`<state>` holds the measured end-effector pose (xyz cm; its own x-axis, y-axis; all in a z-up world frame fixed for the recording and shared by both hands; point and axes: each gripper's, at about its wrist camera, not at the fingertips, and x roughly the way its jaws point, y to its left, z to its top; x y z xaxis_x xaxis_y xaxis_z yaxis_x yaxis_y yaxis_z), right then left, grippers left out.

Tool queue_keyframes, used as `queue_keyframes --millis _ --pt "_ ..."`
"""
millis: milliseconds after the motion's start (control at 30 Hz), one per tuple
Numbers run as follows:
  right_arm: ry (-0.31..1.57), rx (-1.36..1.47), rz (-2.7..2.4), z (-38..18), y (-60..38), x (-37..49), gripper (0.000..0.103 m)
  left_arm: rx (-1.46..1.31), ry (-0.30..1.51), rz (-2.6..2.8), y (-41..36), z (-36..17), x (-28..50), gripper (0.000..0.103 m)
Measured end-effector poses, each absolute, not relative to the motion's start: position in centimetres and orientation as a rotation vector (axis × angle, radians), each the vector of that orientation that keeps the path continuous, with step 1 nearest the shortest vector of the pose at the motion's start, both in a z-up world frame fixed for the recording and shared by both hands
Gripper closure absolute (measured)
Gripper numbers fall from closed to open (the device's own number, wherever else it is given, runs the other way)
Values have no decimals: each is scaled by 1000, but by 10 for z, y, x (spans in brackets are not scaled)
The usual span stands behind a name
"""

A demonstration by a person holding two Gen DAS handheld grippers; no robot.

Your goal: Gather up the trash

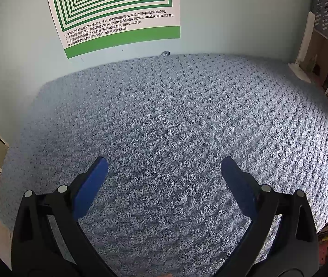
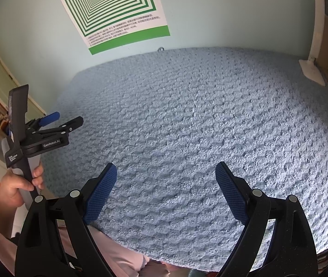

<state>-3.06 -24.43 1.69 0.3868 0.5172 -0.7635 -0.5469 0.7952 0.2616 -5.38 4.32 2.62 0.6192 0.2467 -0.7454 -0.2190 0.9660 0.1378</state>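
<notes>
We see a pale blue, nubbly knitted blanket [image 1: 175, 127] bare of trash; none shows anywhere. Our left gripper [image 1: 164, 173] and right gripper [image 2: 166, 180] gape wide, empty. We should scan beyond first.

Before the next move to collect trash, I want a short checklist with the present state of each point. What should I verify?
1. Left gripper open with nothing between the pads: ok.
2. Right gripper open with nothing between the pads: ok.
3. Trash to pick in view on the blue towel: not ok, none shows in either view.
4. Grippers apart from each other: ok, the left one is off to the side in the right wrist view.
5. White stand at the towel's far corner out of the way: ok.
6. A bin for the trash: cannot tell, none is in view.
</notes>
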Motion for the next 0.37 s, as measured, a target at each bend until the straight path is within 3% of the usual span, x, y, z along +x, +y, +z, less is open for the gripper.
queue_keyframes --millis 367 --pt "975 -31 678 13 -244 -25 16 56 878 277 41 24 -50 7"
